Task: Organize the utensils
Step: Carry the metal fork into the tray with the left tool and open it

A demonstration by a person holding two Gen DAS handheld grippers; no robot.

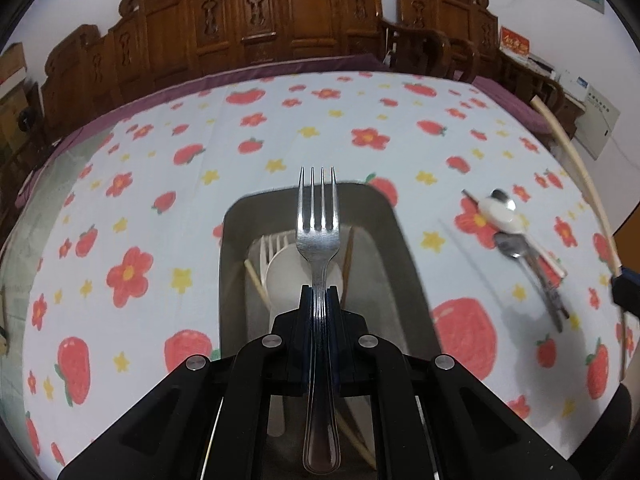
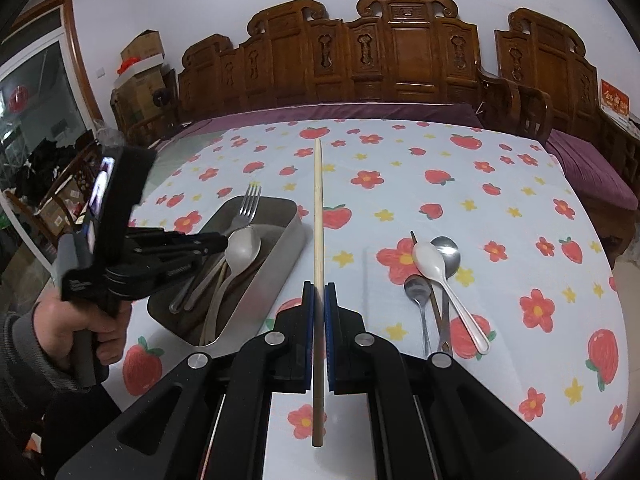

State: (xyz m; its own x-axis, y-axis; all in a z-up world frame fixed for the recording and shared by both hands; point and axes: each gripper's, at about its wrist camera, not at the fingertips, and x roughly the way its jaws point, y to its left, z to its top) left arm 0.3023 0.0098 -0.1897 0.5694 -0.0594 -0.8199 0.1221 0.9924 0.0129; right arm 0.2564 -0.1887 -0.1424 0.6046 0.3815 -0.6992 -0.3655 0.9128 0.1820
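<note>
**Fork over the tray, chopstick waiting its turn**

Left wrist view: the left gripper (image 1: 320,292) has its jaws closed on the neck of a metal fork (image 1: 319,236), tines pointing away and handle running back between the fingers. The fork hangs directly above the metal tray (image 1: 404,280), which sits on the flower-and-strawberry cloth of the worktop (image 1: 160,208). Already in the tray lie a white plastic fork (image 1: 272,246), a white spoon (image 1: 286,280) and chopsticks (image 1: 256,282). Off to the right, well apart from the tray, a small pile of loose spoons (image 1: 508,220) remains on the cloth. The step in hand looks like the drop-off of the fork: the next move calls for lowering it until it lies along the tray's length, then letting the jaws part.

Right wrist view: the right gripper (image 2: 319,292) holds a pale wooden chopstick (image 2: 318,216) between its blue pads, jaws closed on it, the stick raised above the cloth just right of the tray (image 2: 276,248). The left gripper (image 2: 216,244) reaches in from the left over the tray, fork (image 2: 248,208) tines poking past the far rim. To the right rest a white plastic spoon (image 2: 440,276), two metal spoons (image 2: 446,248) and a dark chopstick (image 2: 434,304). The chopstick likely goes in once the left gripper clears; its length needs aligning with the tray's long side.
</note>
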